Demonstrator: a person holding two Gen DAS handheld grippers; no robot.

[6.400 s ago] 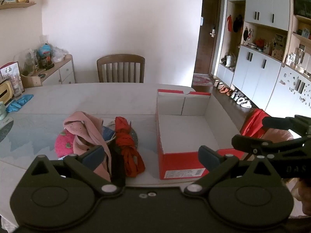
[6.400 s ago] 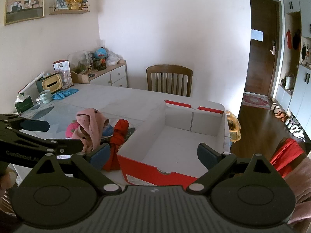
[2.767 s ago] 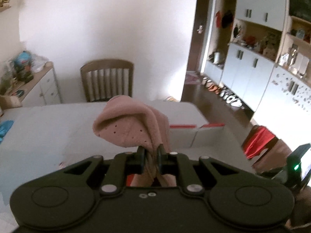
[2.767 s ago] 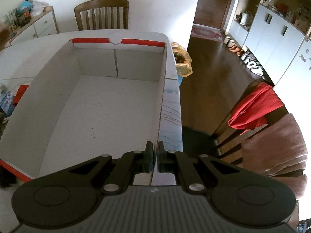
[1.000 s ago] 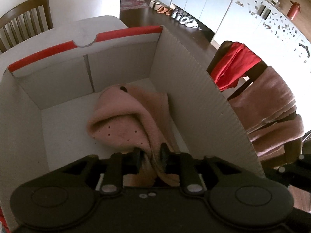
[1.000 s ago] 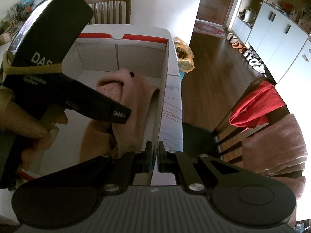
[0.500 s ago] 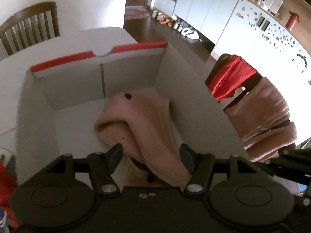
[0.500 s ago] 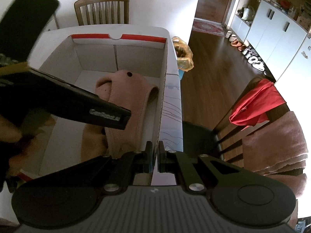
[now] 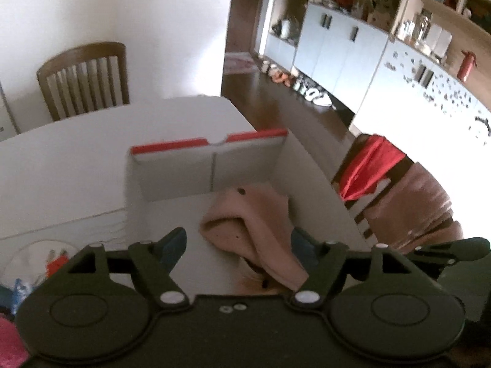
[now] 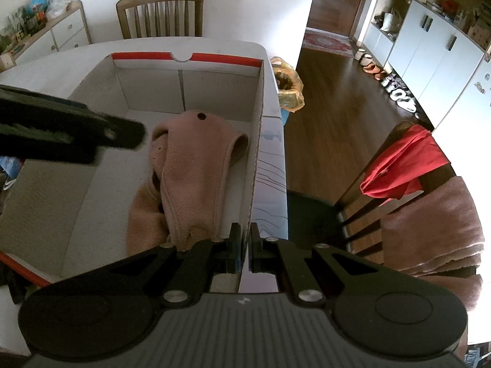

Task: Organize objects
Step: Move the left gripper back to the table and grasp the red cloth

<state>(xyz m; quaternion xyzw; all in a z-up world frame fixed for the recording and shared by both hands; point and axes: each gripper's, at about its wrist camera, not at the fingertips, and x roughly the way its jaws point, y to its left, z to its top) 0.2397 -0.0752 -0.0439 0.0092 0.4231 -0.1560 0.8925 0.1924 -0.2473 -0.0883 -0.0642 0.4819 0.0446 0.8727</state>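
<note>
- While the left hand-held gripper [image 9: 237, 247] hung above the box [image 10: 257, 141], its jaws were opening, and the pink garment [image 10: 190, 165] lay below and between them with neither pad pressing on it.
- That pink garment rested on the box floor at lower centre of the right wrist view, bunched against the right-hand wall, one fold standing near the rim.
- At the bottom of that view the right hand-held gripper [image 10: 244, 247] was clamped tight on the box's right wall, apparently steadying the box on the tabletop [image 9: 70, 165].
- At the lower left corner of the left wrist view, a few items remained outside the box: something red [image 9: 56, 265] on a pale plate [image 9: 21, 260], and a bright pink thing [image 9: 9, 340] at the frame edge. Blur kept me from naming them.
- Risk one: a loose fold might catch a pad of the left hand-held gripper and be dragged over the wall, because the fabric sat directly beneath the opening jaws.
- Risk two: the thin cardboard wall could buckle or the box could skid if the right hand pulled sideways while pinching it.
- Risk three: the garment occupied the right side in a heap, so later items could pile high and spill unless laid on the bare left floor.
</note>
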